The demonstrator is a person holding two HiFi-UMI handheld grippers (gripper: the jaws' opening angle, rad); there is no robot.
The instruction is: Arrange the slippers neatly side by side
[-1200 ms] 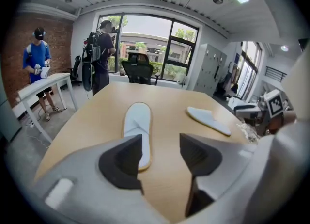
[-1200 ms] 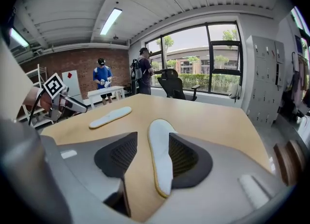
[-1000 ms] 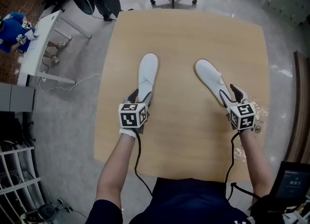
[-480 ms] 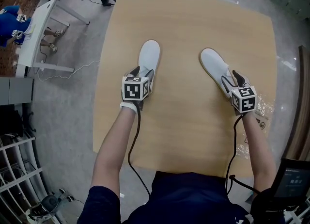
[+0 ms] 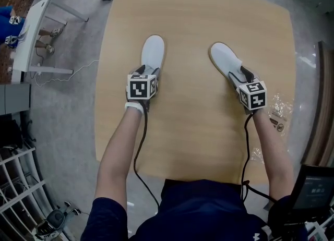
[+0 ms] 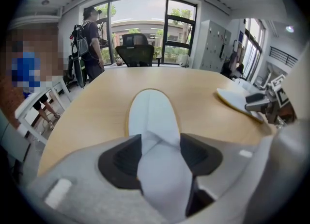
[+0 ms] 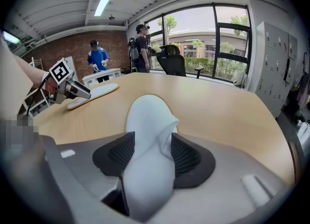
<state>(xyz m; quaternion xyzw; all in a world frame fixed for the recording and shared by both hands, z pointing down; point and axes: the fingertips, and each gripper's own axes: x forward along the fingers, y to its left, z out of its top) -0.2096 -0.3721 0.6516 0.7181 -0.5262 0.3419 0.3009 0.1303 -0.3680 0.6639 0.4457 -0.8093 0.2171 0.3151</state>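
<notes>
Two white slippers (image 5: 152, 51) (image 5: 224, 58), two grippers (image 5: 146, 72) (image 5: 241, 74) and one wooden table (image 5: 193, 125).

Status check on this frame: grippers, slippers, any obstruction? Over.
Left gripper shut on left slipper. Right gripper shut on right slipper. Slippers apart, right one angled; not yet side by side. Only bare table between them.

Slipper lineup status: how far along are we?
Done: both white slippers are grasped. The left gripper is shut on the left slipper, the right gripper on the right slipper, each at the heel end. In hand: the pair sits far apart on the table, the right slipper angled with its toe toward the left one. Left: turn it parallel, close the gap, release.
</notes>
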